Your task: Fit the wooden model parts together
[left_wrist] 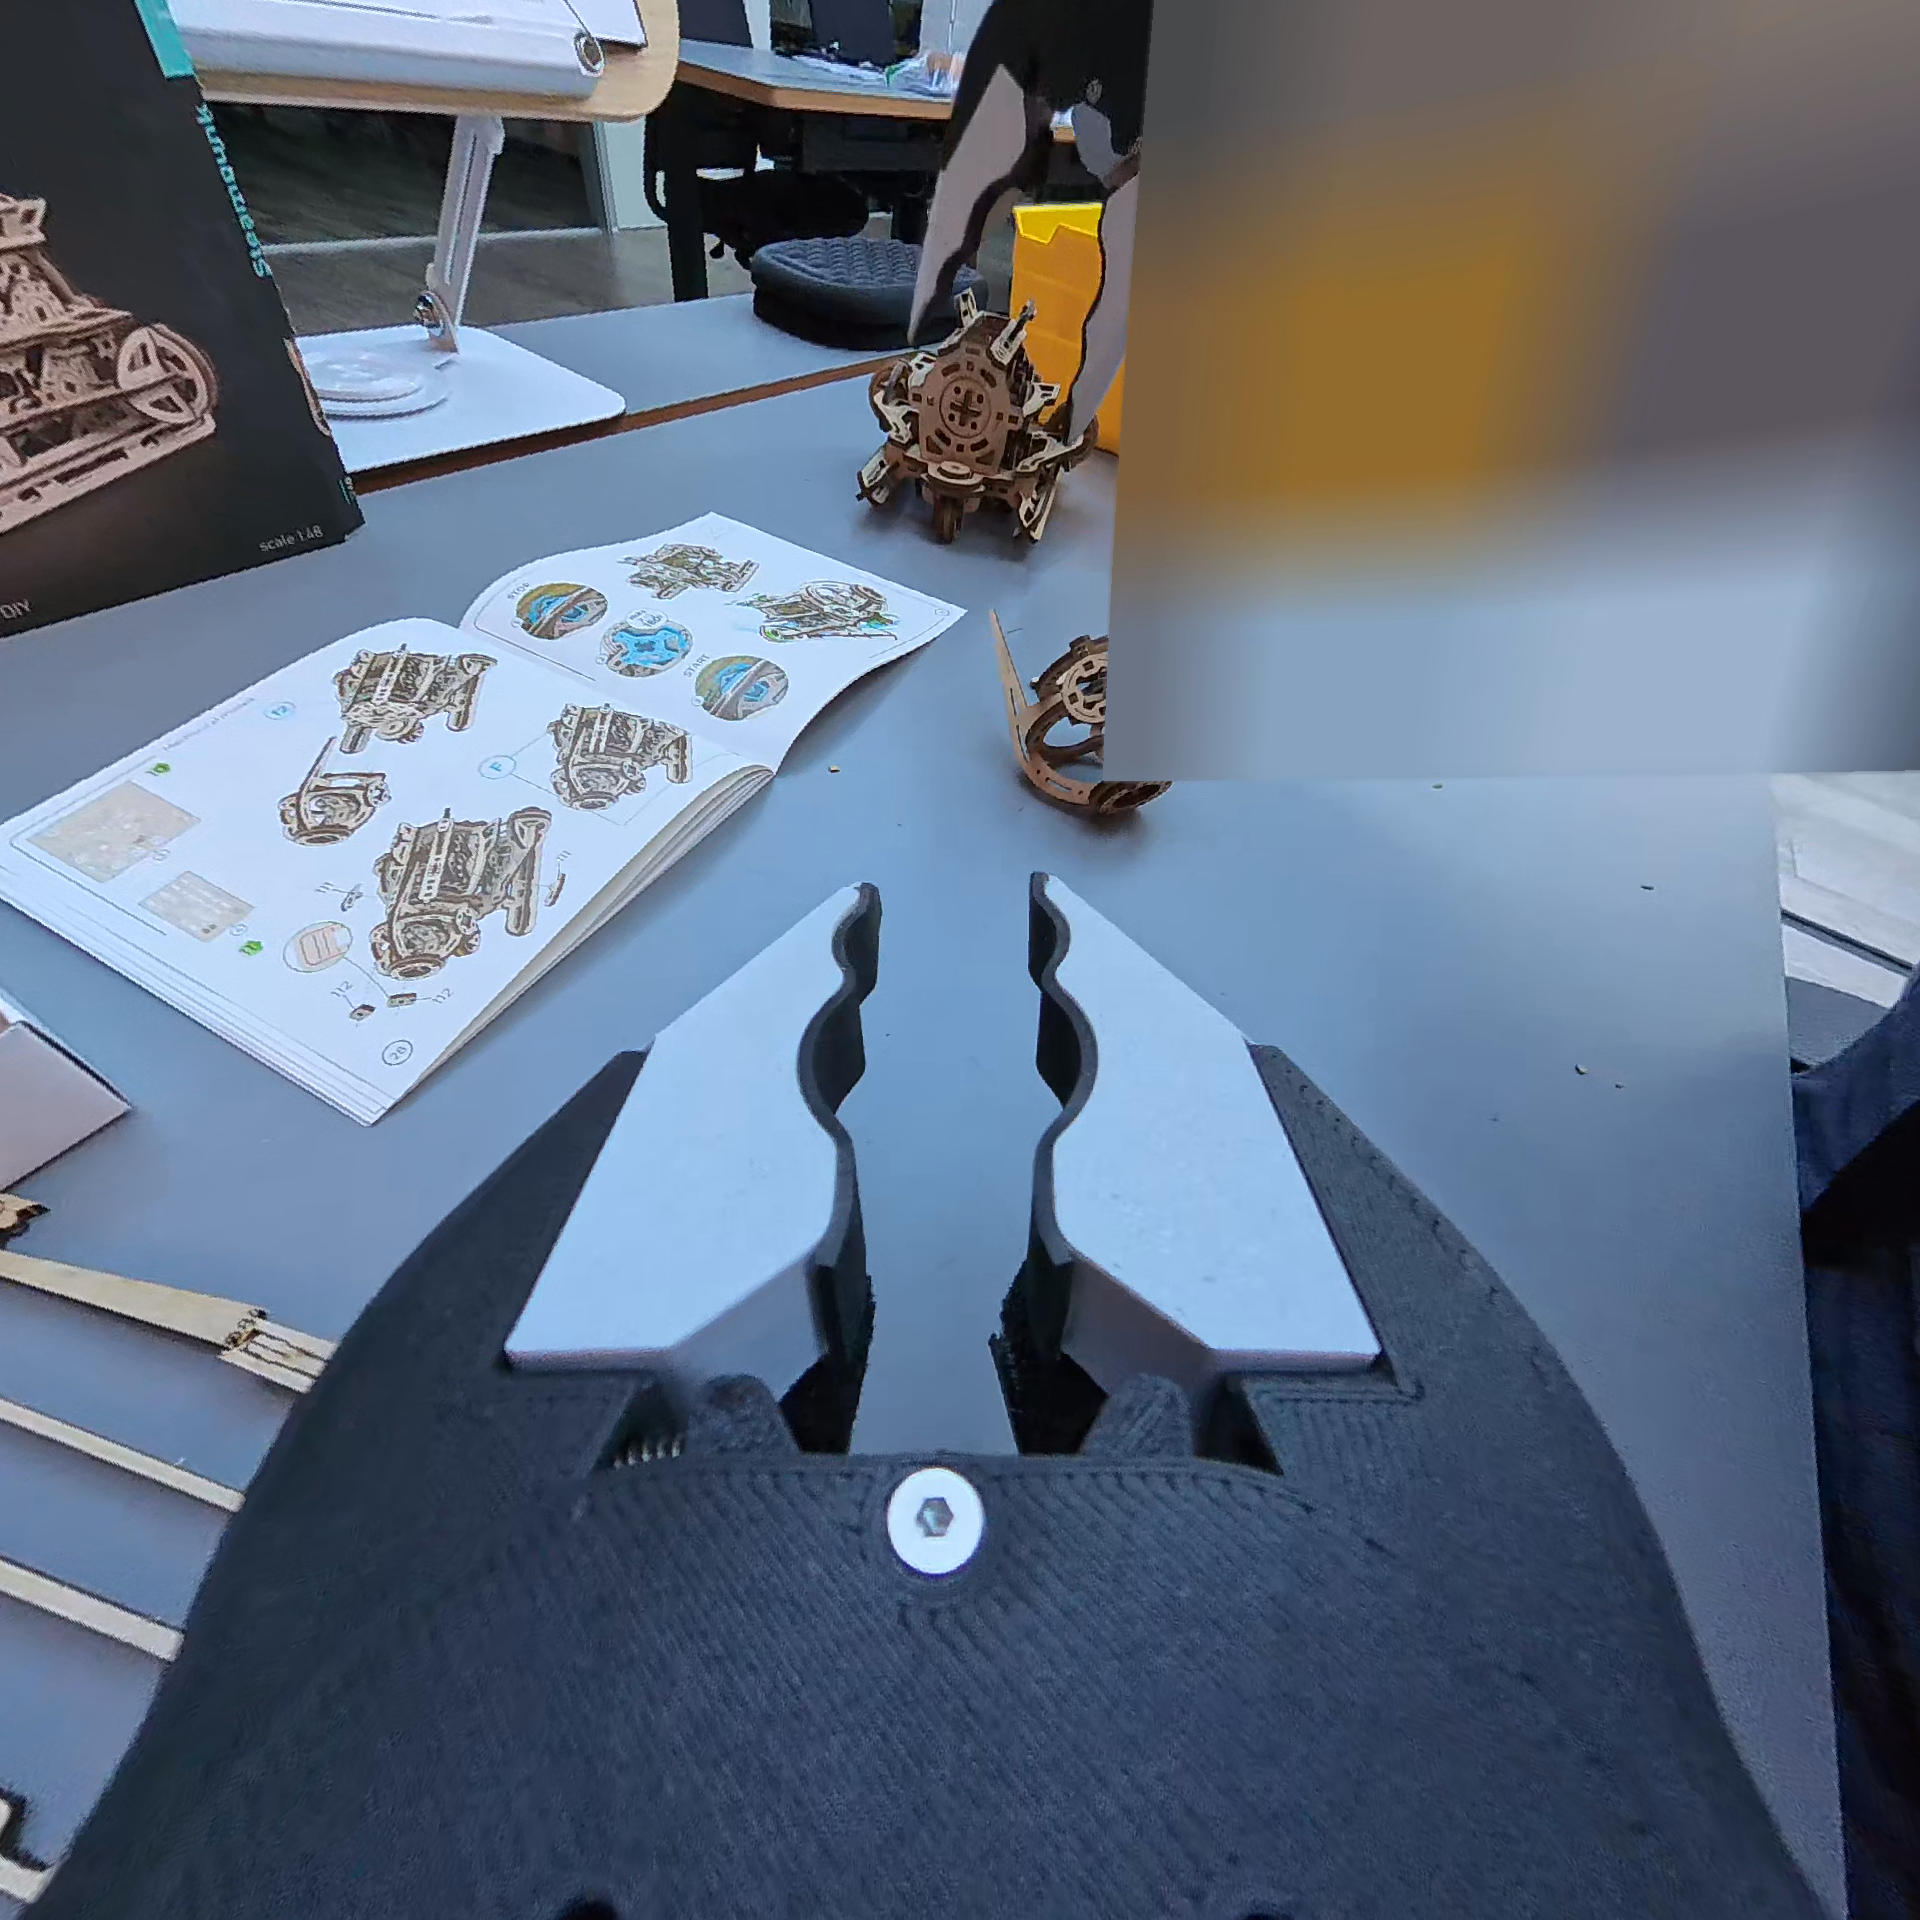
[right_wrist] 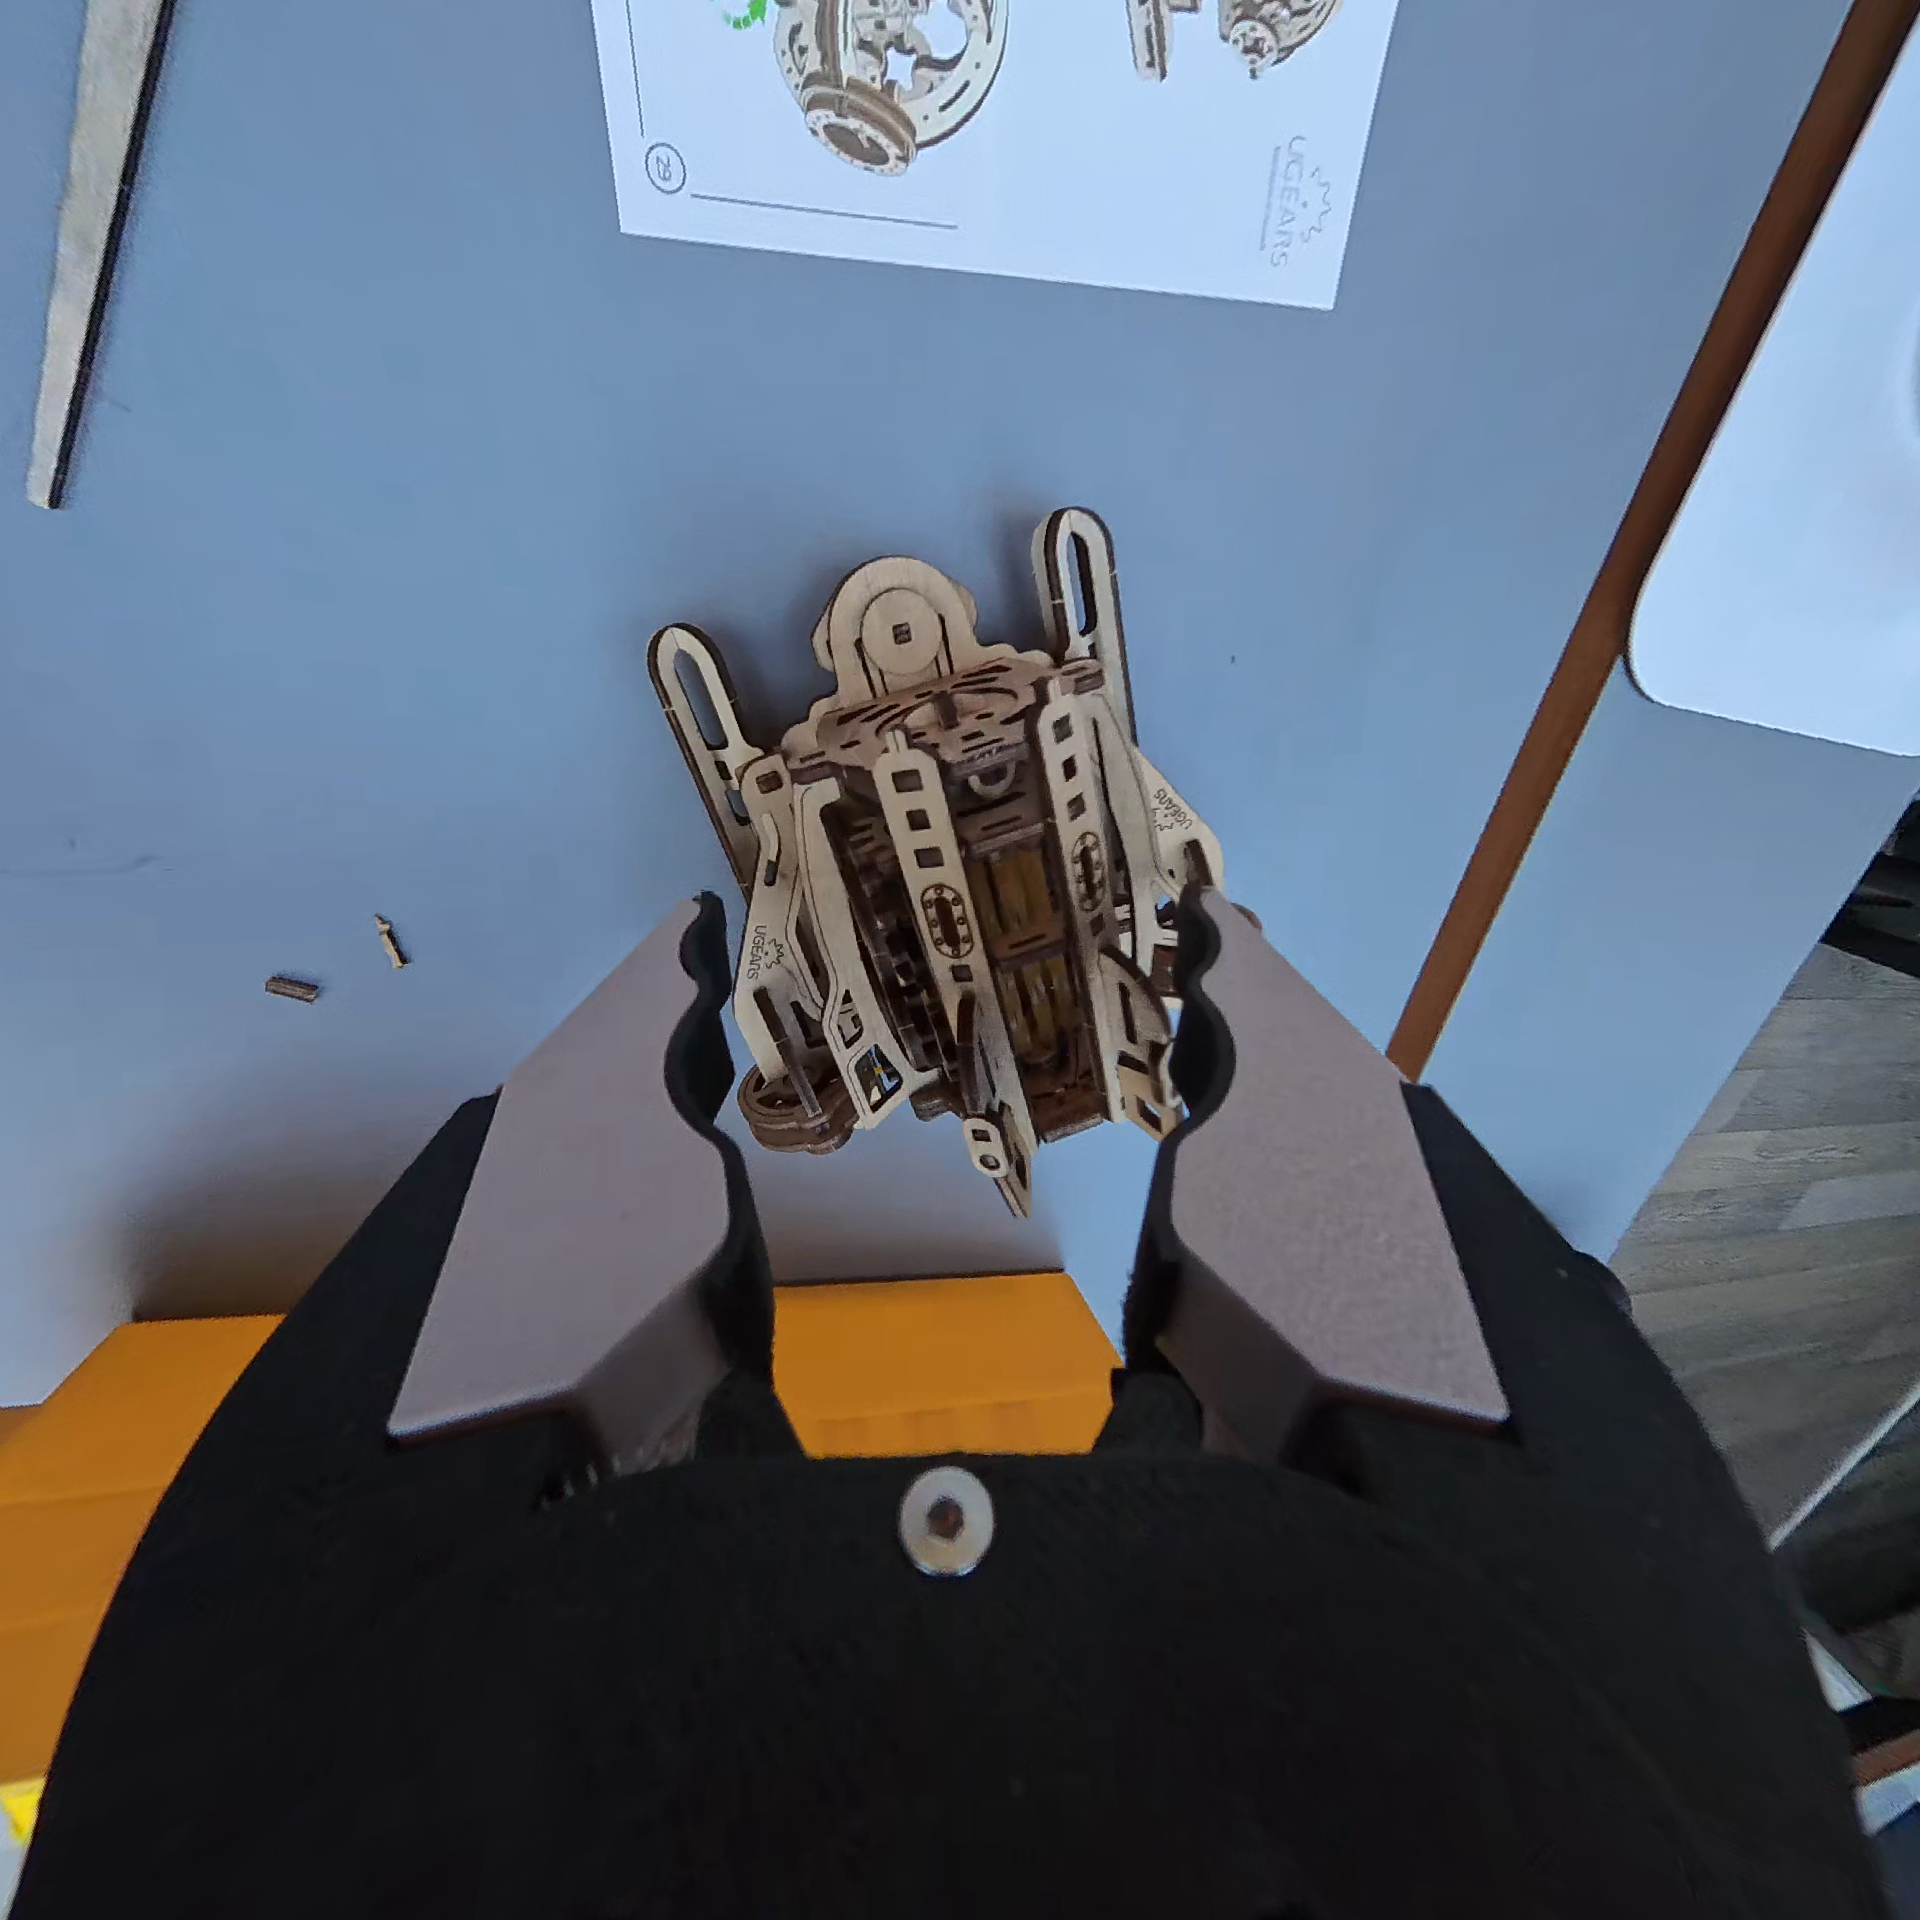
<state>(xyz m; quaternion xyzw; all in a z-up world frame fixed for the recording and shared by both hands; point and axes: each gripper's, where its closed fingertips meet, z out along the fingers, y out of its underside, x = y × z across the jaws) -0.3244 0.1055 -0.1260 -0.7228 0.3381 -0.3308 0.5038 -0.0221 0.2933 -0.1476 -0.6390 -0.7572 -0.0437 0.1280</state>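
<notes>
A wooden model [right_wrist: 935, 883], a boxy laser-cut assembly with slotted arms, stands on the grey table [right_wrist: 416, 623]. My right gripper [right_wrist: 951, 920] has its jaws on both sides of it, pads touching its side plates. In the left wrist view the model [left_wrist: 966, 426] shows at the far side of the table, with the right gripper's fingers [left_wrist: 951, 218] coming down around it. A curved wooden part with a gear wheel [left_wrist: 1065, 727] lies nearer, partly hidden by a blurred patch. My left gripper [left_wrist: 954, 899] is open and empty, low over bare table.
An open instruction booklet [left_wrist: 468, 779] lies left of centre; it also shows in the right wrist view [right_wrist: 987, 156]. A dark kit box [left_wrist: 125, 312], a white stand [left_wrist: 447, 364], a yellow box [right_wrist: 935, 1351], wooden sheet strips [left_wrist: 156, 1320] and small scraps [right_wrist: 291, 987] surround the area. The table edge [right_wrist: 1662, 520] runs right. Tip to tip, the grippers are about 35 centimeters apart.
</notes>
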